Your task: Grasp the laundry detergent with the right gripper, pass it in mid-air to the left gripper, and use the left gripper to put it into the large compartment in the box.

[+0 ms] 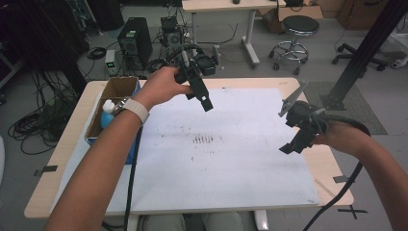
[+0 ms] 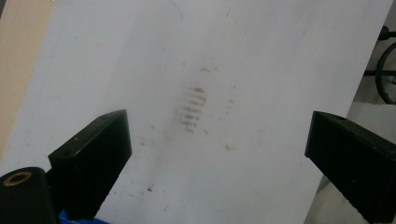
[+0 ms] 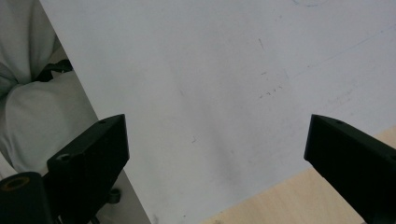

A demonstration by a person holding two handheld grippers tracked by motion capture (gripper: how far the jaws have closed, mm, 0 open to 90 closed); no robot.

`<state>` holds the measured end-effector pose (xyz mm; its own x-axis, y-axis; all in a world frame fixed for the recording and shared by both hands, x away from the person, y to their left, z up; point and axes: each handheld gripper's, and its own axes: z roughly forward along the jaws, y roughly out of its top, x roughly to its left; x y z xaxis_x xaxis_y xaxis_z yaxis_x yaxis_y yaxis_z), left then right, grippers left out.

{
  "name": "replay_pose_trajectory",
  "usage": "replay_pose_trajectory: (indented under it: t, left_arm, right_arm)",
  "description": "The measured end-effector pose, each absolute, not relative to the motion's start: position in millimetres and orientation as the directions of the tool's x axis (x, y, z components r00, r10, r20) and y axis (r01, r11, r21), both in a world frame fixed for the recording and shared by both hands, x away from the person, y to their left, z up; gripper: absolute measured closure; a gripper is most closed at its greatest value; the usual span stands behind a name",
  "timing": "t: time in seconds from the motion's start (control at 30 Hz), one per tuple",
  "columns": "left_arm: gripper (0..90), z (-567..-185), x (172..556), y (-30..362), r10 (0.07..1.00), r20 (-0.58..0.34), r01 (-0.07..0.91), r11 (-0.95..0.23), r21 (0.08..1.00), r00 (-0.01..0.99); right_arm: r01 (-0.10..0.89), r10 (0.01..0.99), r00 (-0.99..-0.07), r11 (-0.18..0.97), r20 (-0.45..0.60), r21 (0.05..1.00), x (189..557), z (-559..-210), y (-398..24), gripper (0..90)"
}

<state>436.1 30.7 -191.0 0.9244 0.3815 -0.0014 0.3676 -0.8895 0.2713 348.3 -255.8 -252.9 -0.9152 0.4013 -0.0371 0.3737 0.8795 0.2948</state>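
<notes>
My left gripper (image 1: 207,103) hangs above the far middle of a white sheet (image 1: 231,159) that covers most of the table. In the left gripper view the left gripper (image 2: 217,128) is open, its jaws wide apart with nothing between them, over a patch of dark smudges (image 2: 193,108). My right gripper (image 1: 290,147) hovers near the sheet's right edge. The right gripper view shows this gripper (image 3: 215,128) open and empty too, above the white sheet (image 3: 224,84) where it meets the bare wooden table (image 3: 289,200).
A cardboard box (image 1: 114,91) stands at the table's left edge, with a blue bottle (image 1: 108,114) with a white cap inside. Beyond the table are cables, a computer tower (image 1: 134,41), a stool (image 1: 296,33) and another desk. The person's light clothing (image 3: 37,116) lies below the near edge.
</notes>
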Motion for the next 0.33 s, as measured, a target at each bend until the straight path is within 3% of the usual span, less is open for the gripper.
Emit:
replay_pose_trajectory:
  t: [0.33]
  left_arm:
    - [7.6, -189.5, 434.7, 32.3, 0.384, -0.001, 0.37, -0.889, 0.27, 0.923]
  right_arm:
    - [0.376, 0.403, -0.914, 0.879, -0.036, 0.292, 347.2, -251.8, -253.6, 6.1]
